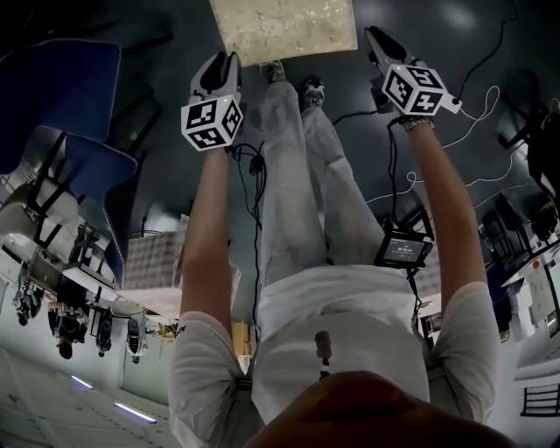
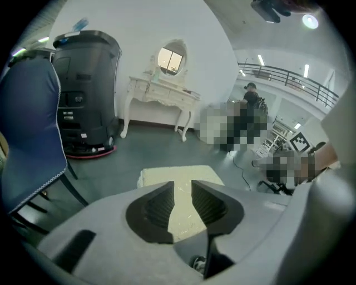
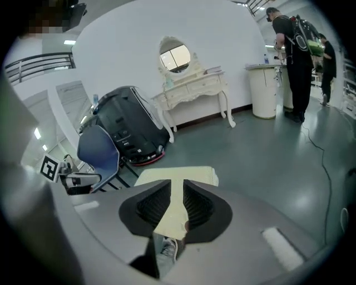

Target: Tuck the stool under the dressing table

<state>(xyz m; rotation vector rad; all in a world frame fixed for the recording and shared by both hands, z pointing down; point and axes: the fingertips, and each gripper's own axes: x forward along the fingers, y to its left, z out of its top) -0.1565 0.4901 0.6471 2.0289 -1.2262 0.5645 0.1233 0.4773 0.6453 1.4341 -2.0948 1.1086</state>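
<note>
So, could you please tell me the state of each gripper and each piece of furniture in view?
left gripper: jaws slightly apart, nothing between them.
right gripper: jaws slightly apart, nothing between them.
stool: upright on the floor ahead of both grippers, untouched, not yet tucked.
dressing table: standing against the wall, well away from the stool.
blue chair: upright, unoccupied.

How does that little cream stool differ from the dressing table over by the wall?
The stool is low, with a flat square top; the dressing table stands taller on curved legs and carries an oval mirror. The stool sits out on the floor nearby; the dressing table stands against the far wall. Both are pale cream.
</note>
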